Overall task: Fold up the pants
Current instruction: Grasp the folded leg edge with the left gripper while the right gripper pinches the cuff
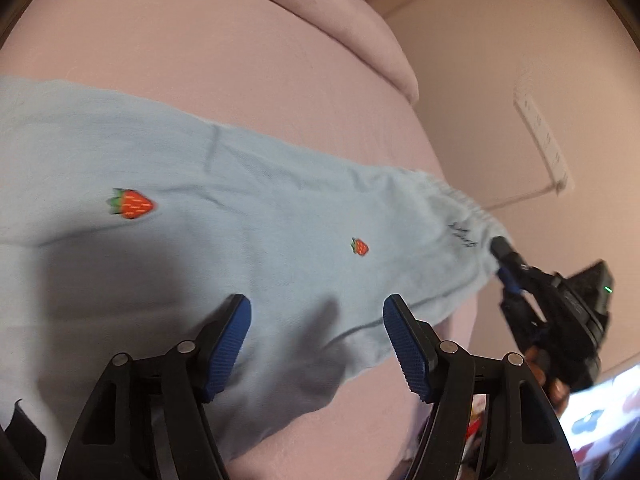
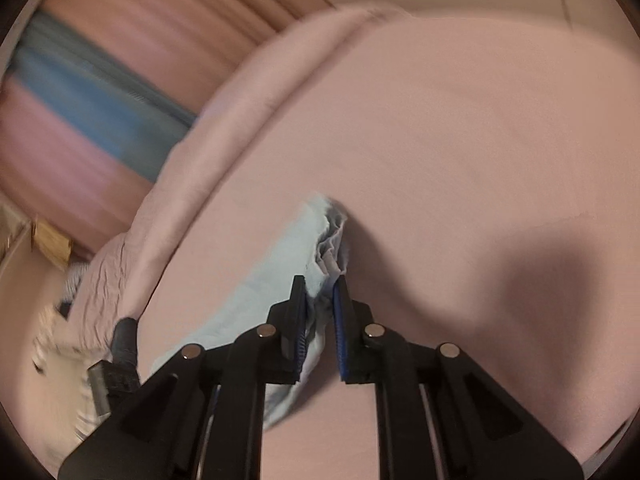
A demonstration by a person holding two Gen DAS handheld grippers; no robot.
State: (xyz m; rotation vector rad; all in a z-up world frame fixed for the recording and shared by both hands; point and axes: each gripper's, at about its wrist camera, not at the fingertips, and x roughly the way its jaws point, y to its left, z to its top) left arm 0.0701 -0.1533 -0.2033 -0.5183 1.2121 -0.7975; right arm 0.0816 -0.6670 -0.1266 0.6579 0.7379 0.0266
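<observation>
Light blue pants (image 1: 240,220) with small strawberry prints (image 1: 132,204) lie stretched across the pink bed sheet (image 1: 240,60). My left gripper (image 1: 316,312) hovers open just above the cloth near its front edge, with nothing pinched between its blue pads. At the right end of the pants, my right gripper (image 1: 506,258) is shut on the gathered waistband (image 1: 460,204). In the right wrist view the bunched pants (image 2: 280,264) sit between the pads of the right gripper (image 2: 322,300) and are lifted a little off the sheet.
A folded pink duvet (image 1: 340,12) lies along the far side of the bed. A white power strip (image 1: 544,140) hangs on the wall to the right. A hand (image 1: 552,384) holds the right gripper. Blurred pink and blue fabric (image 2: 100,92) is beyond the bed.
</observation>
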